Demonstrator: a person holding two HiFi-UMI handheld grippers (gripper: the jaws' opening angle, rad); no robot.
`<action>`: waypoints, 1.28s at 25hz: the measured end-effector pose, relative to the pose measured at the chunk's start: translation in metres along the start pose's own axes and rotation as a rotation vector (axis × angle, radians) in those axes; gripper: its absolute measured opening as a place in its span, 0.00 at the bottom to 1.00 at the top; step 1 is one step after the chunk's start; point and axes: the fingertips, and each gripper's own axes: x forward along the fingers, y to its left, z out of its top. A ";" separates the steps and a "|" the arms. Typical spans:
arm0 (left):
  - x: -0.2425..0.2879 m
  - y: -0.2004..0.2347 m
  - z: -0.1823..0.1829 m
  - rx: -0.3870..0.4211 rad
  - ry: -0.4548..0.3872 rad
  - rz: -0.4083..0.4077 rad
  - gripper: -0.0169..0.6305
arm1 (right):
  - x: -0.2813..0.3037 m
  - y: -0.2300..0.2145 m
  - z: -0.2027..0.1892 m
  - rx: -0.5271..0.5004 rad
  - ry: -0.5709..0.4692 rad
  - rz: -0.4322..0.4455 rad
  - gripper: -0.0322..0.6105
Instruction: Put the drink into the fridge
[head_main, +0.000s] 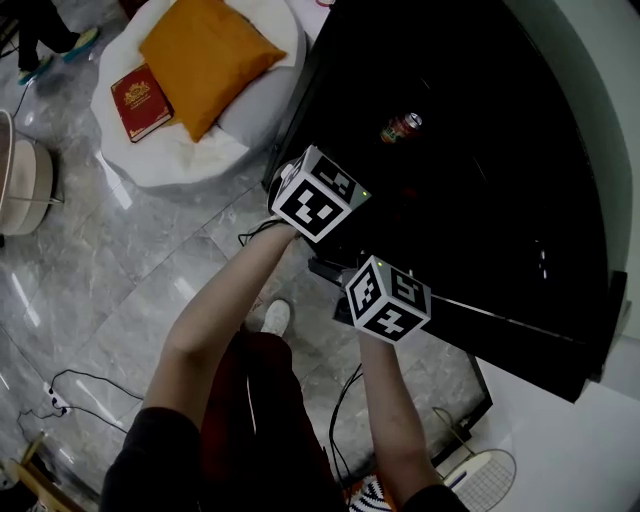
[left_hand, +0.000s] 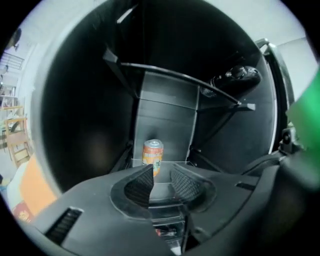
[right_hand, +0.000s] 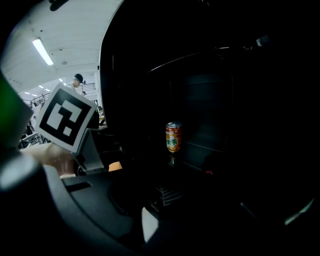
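An orange drink can (head_main: 402, 127) stands upright on a shelf inside the open black fridge (head_main: 520, 200). In the left gripper view the can (left_hand: 153, 155) sits just beyond my left gripper (left_hand: 161, 183), whose ribbed pads (left_hand: 140, 184) stand a narrow gap apart with nothing between them. The left marker cube (head_main: 318, 193) is at the fridge's mouth, and the right cube (head_main: 388, 298) is lower, nearer the front edge. The right gripper view is very dark: the can (right_hand: 173, 136) shows ahead, only one pad (right_hand: 167, 196) is faintly visible, and I cannot make out its jaws.
A white pouf (head_main: 170, 150) left of the fridge carries an orange cushion (head_main: 205, 55) and a red book (head_main: 141, 102). Cables (head_main: 80, 385) trail over the marble floor. A dark rounded object (left_hand: 236, 77) sits on an upper shelf. A racket (head_main: 485, 480) lies at the bottom right.
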 end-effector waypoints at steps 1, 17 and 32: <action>-0.004 -0.001 0.001 -0.001 -0.001 0.001 0.20 | -0.002 0.001 0.001 0.001 -0.003 0.000 0.08; -0.084 -0.003 -0.006 -0.038 0.062 0.084 0.04 | -0.039 0.031 0.028 -0.011 -0.045 0.040 0.08; -0.159 -0.029 0.029 -0.019 0.027 0.112 0.04 | -0.091 0.041 0.042 0.034 -0.057 0.074 0.08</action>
